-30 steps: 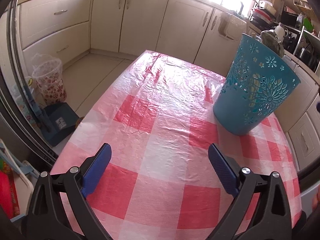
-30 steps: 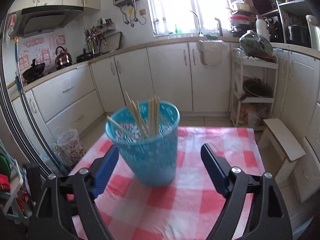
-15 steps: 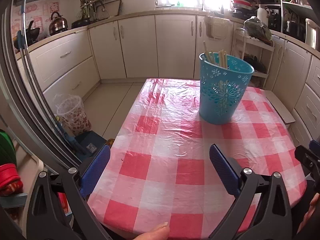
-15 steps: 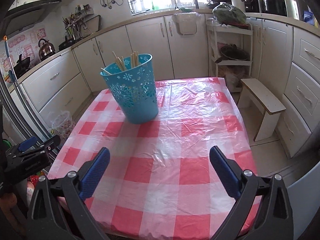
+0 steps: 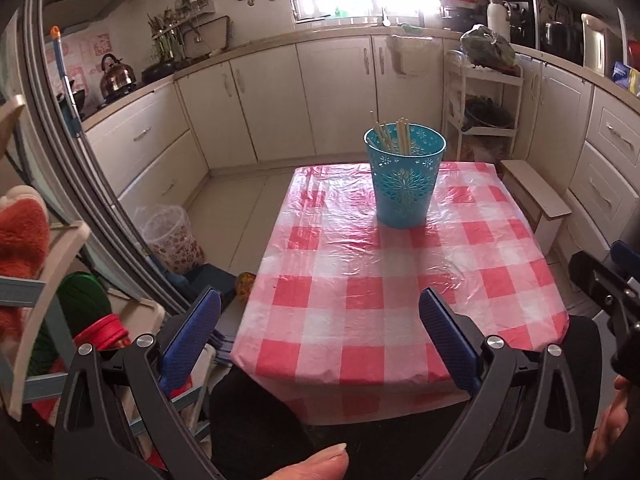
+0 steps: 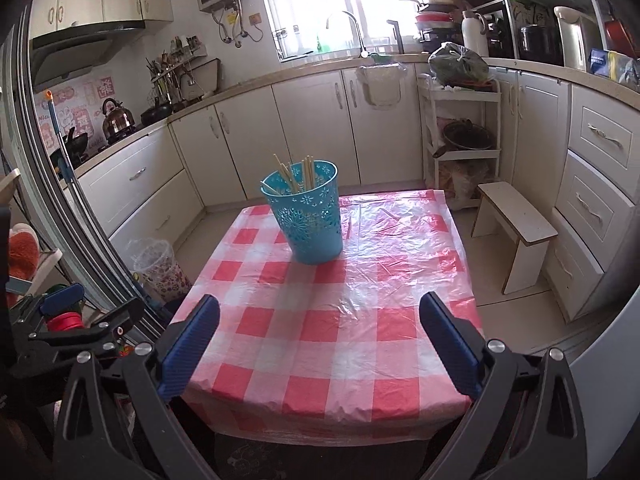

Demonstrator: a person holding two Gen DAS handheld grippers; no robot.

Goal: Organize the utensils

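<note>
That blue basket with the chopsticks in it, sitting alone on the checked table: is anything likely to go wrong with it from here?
Possibly two things. The blue basket is tall, narrow at the base and stands on a slick plastic tablecloth, so a knock might slide or tip it. The chopsticks lean loosely above the rim and could spill out if it tips. Both the left gripper and right gripper are open, empty and well back from it, so nothing is steadying it.

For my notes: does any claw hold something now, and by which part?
Nothing is held. The left claw and right claw are open, away from the blue basket of chopsticks.
</note>
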